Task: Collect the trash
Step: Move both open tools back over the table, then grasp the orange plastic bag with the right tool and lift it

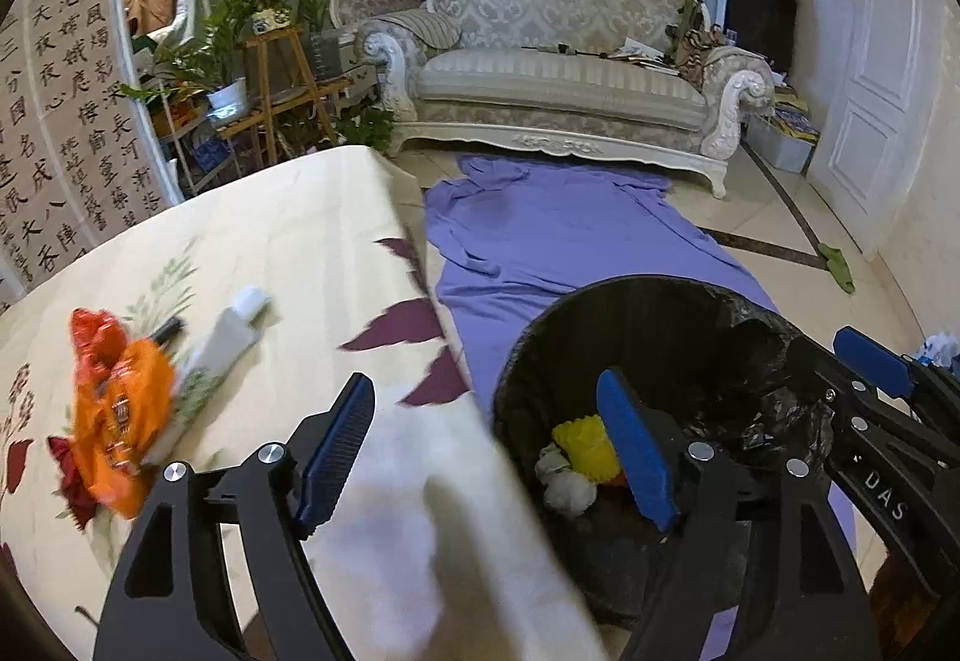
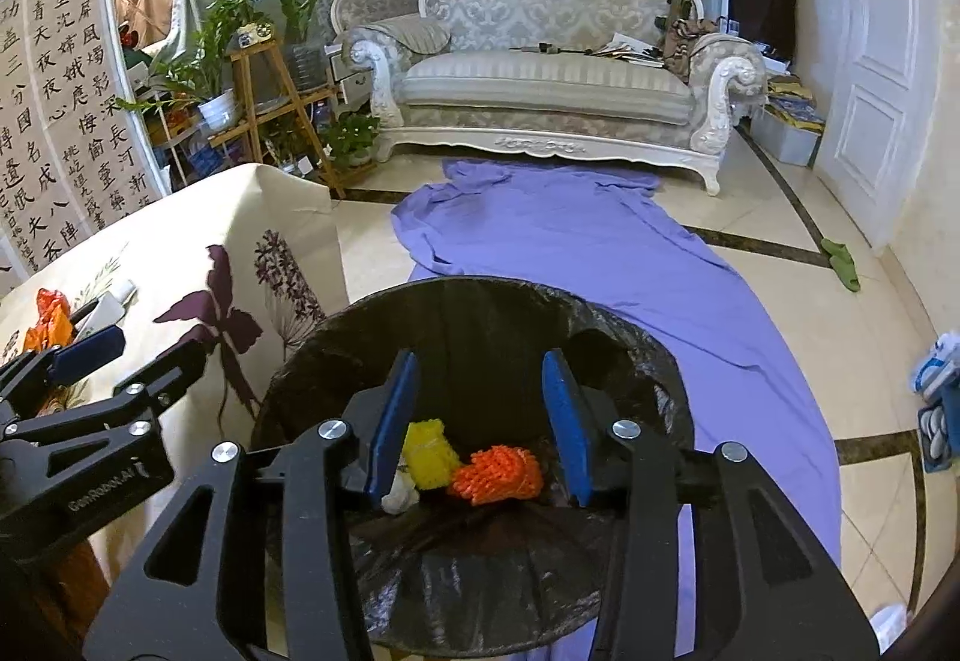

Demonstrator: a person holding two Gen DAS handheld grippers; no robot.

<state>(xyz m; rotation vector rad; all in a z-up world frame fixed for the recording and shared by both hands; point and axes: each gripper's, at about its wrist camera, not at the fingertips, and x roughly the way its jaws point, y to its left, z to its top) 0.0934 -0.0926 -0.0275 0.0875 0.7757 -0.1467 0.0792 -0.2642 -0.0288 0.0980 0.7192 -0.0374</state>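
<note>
Now both tools are spread wide and grip nothing: the right gripper [image 2: 480, 436] hangs over the trash bin [image 2: 630, 337] holding yellow and orange scraps, while the left gripper [image 1: 486, 457] hovers at the table edge [image 1: 414, 217], near the orange wrapper [image 1: 120, 421].

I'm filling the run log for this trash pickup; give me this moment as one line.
left gripper: open, empty, at table edge | right gripper: open, empty, over bin | in bin: yellow, orange, white trash | on table: orange wrapper, white tube
</note>
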